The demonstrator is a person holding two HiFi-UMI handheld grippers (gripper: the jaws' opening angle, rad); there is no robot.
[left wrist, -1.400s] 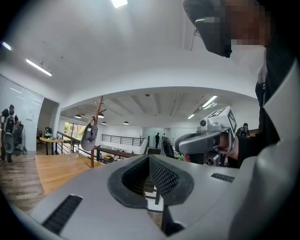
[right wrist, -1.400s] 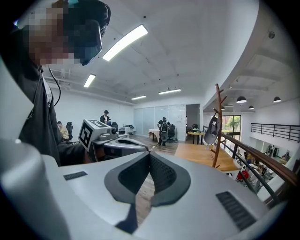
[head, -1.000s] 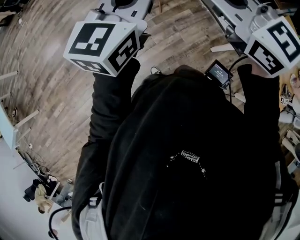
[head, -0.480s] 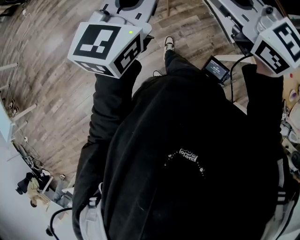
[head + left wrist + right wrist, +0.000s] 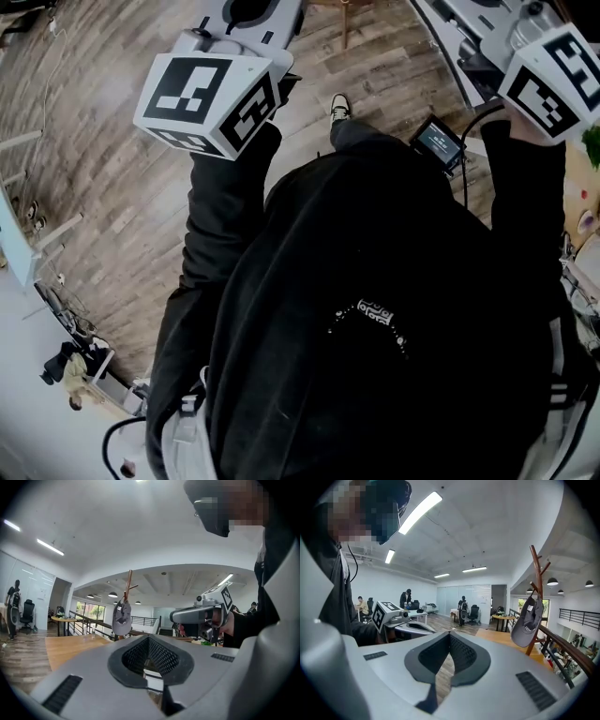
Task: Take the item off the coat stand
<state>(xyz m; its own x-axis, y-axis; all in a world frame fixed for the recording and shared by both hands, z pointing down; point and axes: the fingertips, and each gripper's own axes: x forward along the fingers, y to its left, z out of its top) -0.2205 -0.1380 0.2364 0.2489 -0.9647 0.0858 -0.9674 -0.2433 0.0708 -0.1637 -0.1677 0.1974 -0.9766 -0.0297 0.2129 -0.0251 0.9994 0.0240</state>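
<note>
Cap (image 5: 528, 620) hangs from an upper peg of the coat stand (image 5: 537, 569), well apart from the left gripper (image 5: 151, 677) and right gripper (image 5: 440, 674), both closed and empty. Probably light, soft cloth; pinch the stiffer brim.

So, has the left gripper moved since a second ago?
Yes. In the head view, the left gripper has advanced over the floor toward the wooden legs at the top edge.

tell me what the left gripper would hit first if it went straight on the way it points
Probably nothing near: the left gripper, jaws shut, aims just right of the grey cap on the coat stand and left of the right gripper. Beyond lies a far railing; depth is unclear.
</note>
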